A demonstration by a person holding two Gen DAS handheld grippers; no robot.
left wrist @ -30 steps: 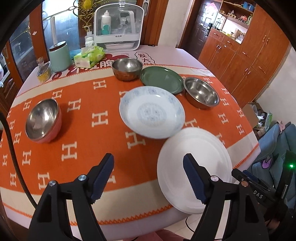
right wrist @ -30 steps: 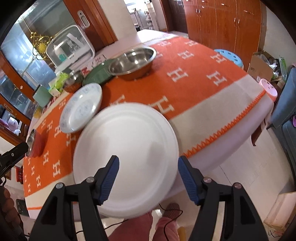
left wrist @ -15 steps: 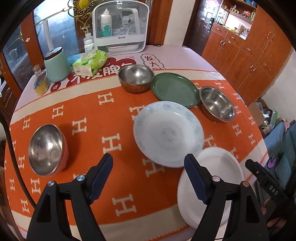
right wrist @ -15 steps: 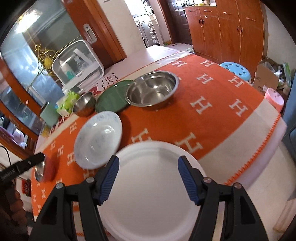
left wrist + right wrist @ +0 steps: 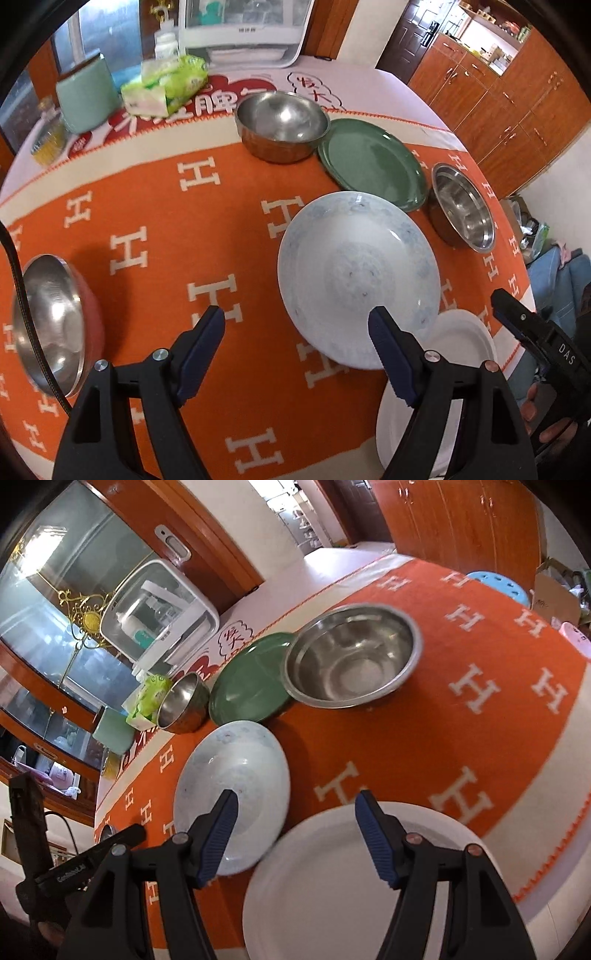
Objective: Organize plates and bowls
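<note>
A blue-patterned white plate (image 5: 358, 277) lies mid-table on the orange cloth. My left gripper (image 5: 297, 321) hovers open over its near-left rim with nothing between the pads. Nearer the table edge lies a plain white plate (image 5: 332, 886), and my right gripper (image 5: 295, 801) stands open above its far rim, empty. Behind are a green plate (image 5: 369, 162), a steel bowl (image 5: 282, 118) at the back and a second steel bowl (image 5: 461, 206) at the right. A pink-walled steel bowl (image 5: 51, 325) sits far left. In the right wrist view the patterned plate (image 5: 236, 775) lies left of the white one.
A green tissue pack (image 5: 166, 85), a mint canister (image 5: 88, 96), a small jar (image 5: 48, 144) and a white plastic cabinet (image 5: 243, 33) stand along the table's back. The table edge drops off at the right, towards wooden cupboards (image 5: 461, 520), a blue stool (image 5: 495, 583) and a cardboard box (image 5: 554, 598).
Both grippers have moved forward over the table. The white plate has slid down in both views, and the patterned plate now sits close in front of the left gripper. Neither grasped anything.
</note>
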